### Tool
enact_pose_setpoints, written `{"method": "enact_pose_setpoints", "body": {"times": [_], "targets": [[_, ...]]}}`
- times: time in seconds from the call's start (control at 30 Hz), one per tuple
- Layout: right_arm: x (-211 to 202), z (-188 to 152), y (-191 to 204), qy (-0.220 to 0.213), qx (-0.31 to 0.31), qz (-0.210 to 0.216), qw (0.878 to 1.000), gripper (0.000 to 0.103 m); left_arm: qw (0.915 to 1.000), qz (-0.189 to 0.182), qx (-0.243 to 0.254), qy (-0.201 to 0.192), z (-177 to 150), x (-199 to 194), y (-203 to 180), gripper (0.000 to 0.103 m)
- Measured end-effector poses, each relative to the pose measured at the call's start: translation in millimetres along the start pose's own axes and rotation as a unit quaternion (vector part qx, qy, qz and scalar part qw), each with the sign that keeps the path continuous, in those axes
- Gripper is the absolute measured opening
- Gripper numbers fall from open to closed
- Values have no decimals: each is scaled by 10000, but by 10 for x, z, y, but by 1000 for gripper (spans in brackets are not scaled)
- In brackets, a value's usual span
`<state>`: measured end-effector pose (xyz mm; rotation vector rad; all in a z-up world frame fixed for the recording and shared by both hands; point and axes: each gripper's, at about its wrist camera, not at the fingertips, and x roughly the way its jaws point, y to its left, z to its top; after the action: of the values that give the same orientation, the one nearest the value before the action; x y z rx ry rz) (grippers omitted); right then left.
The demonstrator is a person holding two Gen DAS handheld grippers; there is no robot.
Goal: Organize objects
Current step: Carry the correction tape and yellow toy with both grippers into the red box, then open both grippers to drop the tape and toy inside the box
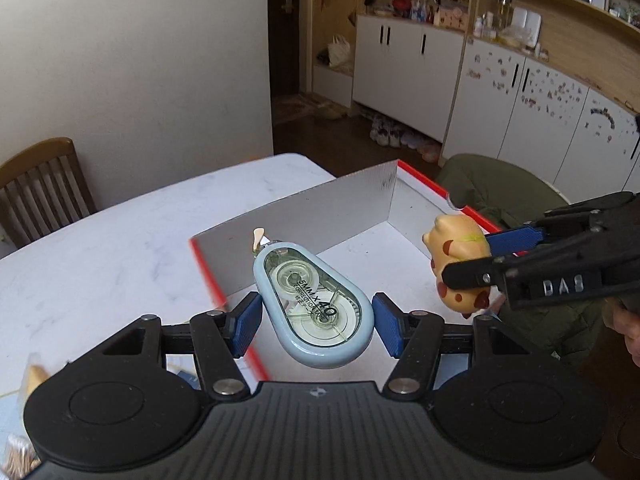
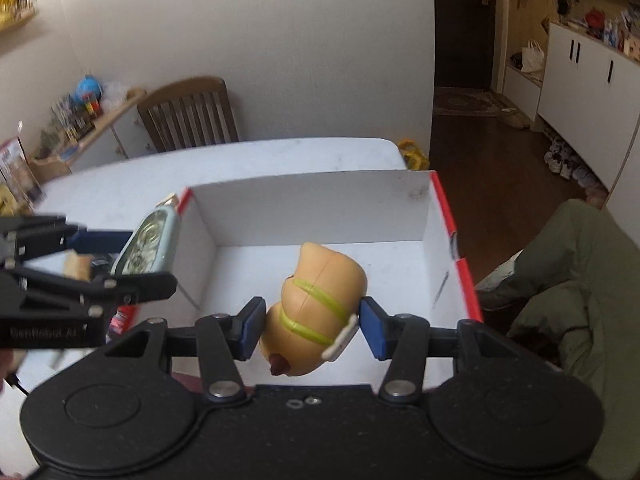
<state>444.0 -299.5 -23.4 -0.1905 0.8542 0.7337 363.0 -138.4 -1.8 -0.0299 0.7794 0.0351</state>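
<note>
White marble-look table (image 2: 248, 160), pale wall behind, a wooden slatted chair (image 2: 188, 114) tucked at the far side, and cabinets and cluttered shelves running off toward a dark doorway. On the table sits an open cardboard box (image 2: 304, 196) with white inner walls and red edges, its floor bare.

Both tools hang over it, loaded. The left gripper (image 1: 316, 320) has its blue pads clamped on a pale-blue correction tape (image 1: 316, 304), which sits right above the box's near-left wall rather than clear of it. The right gripper (image 2: 312, 328) is clamped on a tan toy figure (image 2: 316, 312) with yellow-green stripes, held over the box floor.

Risks from here? Released now, the tape could clip that red edge and tip out onto the table. The figure is rounded and gripped across a curve, so it may squirt loose or roll on landing. And the two grippers sit near each other; dropping together invites a knock.
</note>
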Motion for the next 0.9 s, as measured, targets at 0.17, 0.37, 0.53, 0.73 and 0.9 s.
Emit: {"method": "enact_pose_setpoints", "body": {"times": [0.17, 0.37, 0.53, 0.73, 0.9], "targets": [[256, 22, -94, 316, -73, 72, 9994, 51, 9994, 4, 67, 338, 150, 409, -54, 60], [547, 15, -85, 704, -362, -16, 9969, 50, 9964, -54, 133, 836, 216, 862, -93, 60], [762, -4, -159, 1031, -383, -123, 9939, 51, 9920, -82, 29, 1259, 250, 1170, -94, 60], [958, -78, -167, 1542, -652, -89, 9858, 51, 9831, -91, -143, 1821, 204, 1454, -100, 60], [979, -94, -121, 1565, -887, -108, 9836, 51, 9764, -82, -64, 2156, 195, 1586, -138, 60]]}}
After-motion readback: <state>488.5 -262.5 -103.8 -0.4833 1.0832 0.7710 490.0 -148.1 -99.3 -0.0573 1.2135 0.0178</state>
